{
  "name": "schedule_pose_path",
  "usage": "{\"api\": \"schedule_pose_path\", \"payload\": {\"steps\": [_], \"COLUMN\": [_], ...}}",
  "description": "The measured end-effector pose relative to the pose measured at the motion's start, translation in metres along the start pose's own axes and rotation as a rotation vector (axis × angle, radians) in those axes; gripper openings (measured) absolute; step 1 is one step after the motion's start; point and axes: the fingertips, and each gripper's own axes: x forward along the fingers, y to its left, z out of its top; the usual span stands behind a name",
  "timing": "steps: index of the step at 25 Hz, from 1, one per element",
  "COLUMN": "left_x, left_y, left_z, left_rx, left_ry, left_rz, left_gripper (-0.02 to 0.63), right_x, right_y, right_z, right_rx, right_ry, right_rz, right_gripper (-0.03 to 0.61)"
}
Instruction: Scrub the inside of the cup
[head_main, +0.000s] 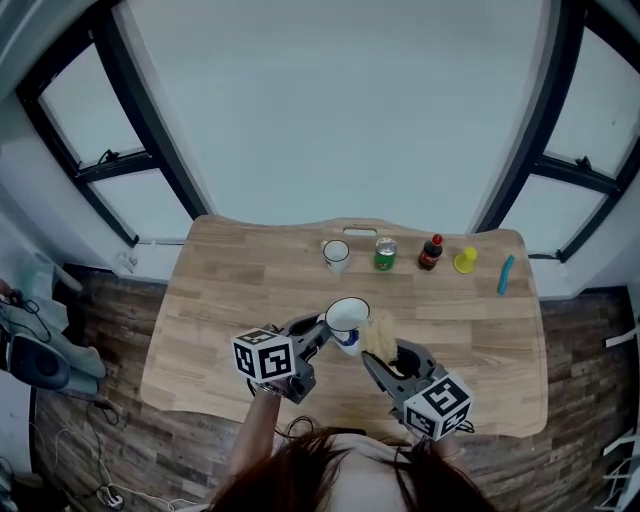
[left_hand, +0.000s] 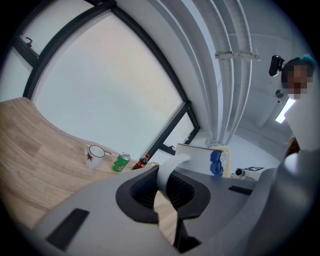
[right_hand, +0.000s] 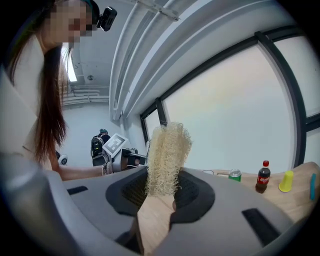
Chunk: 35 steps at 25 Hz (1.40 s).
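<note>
A white cup with a blue print (head_main: 346, 321) hangs above the wooden table, mouth up. My left gripper (head_main: 322, 331) is shut on its handle (left_hand: 167, 172), which runs between the dark pads. The cup's body (left_hand: 202, 160) shows past the jaws in the left gripper view. Just right of the cup, my right gripper (head_main: 378, 358) is shut on a pale loofah scrubber (head_main: 379, 335). In the right gripper view the scrubber (right_hand: 166, 157) stands upright out of the jaws. The scrubber is outside the cup, close beside it.
Along the table's far edge (head_main: 350, 226) stand a second white mug (head_main: 336, 254), a green can (head_main: 385, 254), a small cola bottle (head_main: 430, 252), a yellow cup (head_main: 465, 260) and a blue tool (head_main: 505, 274). Windows rise behind the table.
</note>
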Motion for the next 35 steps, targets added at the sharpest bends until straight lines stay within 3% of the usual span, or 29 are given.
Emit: {"api": "schedule_pose_path", "payload": {"steps": [35], "left_x": [-0.004], "left_y": [0.001], "left_z": [-0.01], "left_rx": [0.01], "left_ry": [0.011], "left_rz": [-0.069], "left_gripper": [0.028], "right_x": [-0.001], "right_y": [-0.002], "right_z": [-0.011], "right_rx": [0.127], "right_ry": [0.028], "right_rz": [0.139], "right_gripper": [0.127]}}
